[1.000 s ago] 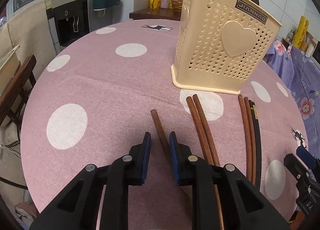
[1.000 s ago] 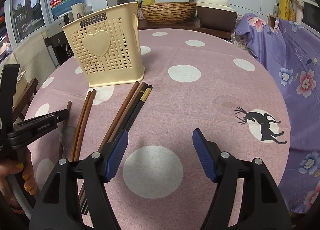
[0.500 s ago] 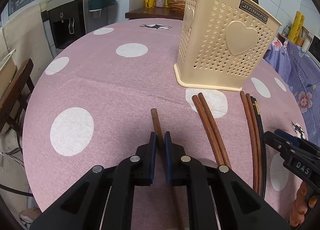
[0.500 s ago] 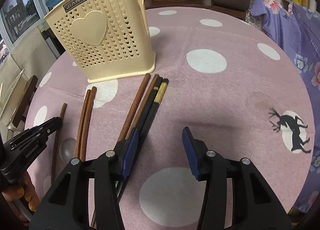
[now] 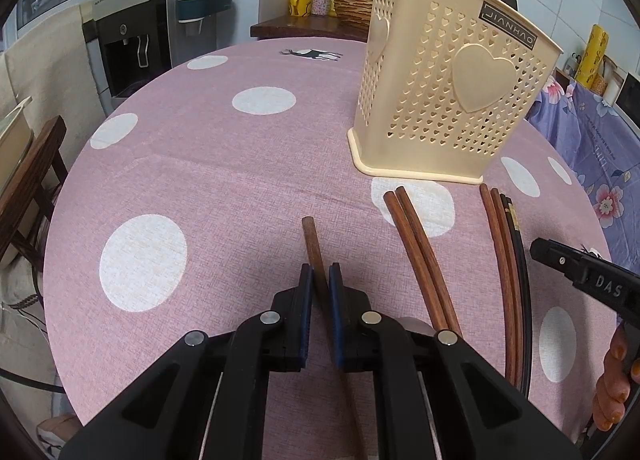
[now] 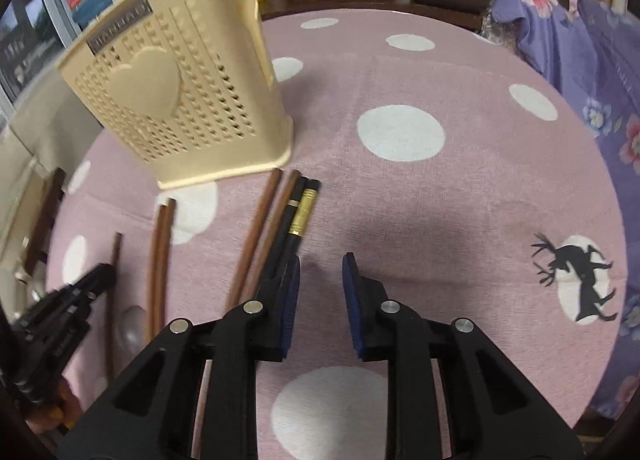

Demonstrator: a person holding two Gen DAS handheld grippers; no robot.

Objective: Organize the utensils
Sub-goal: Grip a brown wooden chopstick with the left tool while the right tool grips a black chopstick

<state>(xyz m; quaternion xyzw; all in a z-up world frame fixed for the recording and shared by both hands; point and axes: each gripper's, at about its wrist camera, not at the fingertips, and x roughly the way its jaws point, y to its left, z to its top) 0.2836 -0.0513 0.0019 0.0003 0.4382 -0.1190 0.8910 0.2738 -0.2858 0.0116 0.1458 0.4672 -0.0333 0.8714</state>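
We see a round table in a pink, white-dotted cloth [image 5: 192, 164], with a cream perforated utensil holder [image 5: 444, 100] standing upright at its far side. The left gripper [image 5: 318, 292] is clamped on a single brown wooden handle [image 5: 311, 244], which runs away from us between the blue pads toward the holder; its near end is hidden under the gripper. To its right lie a pair of reddish-brown chopsticks [image 5: 416, 252], side by side and touching. Further right lies a bundle of two brown sticks and two black chopsticks [image 6: 296, 220], one with a gold band.

The right gripper [image 6: 320, 292] has just been closing, yet nothing lies between its jaws: bare cloth shows in the gap. The black chopsticks pass just outside and under its left finger [image 6: 290, 292]. Their long axis points ahead and slightly right, toward the foot of the holder.

The governing relation, as we judge it: the bundle lies to the left of the right gripper's gap, not within it. The right hand is the nearer one, and would need a small leftward shift to straddle the sticks.
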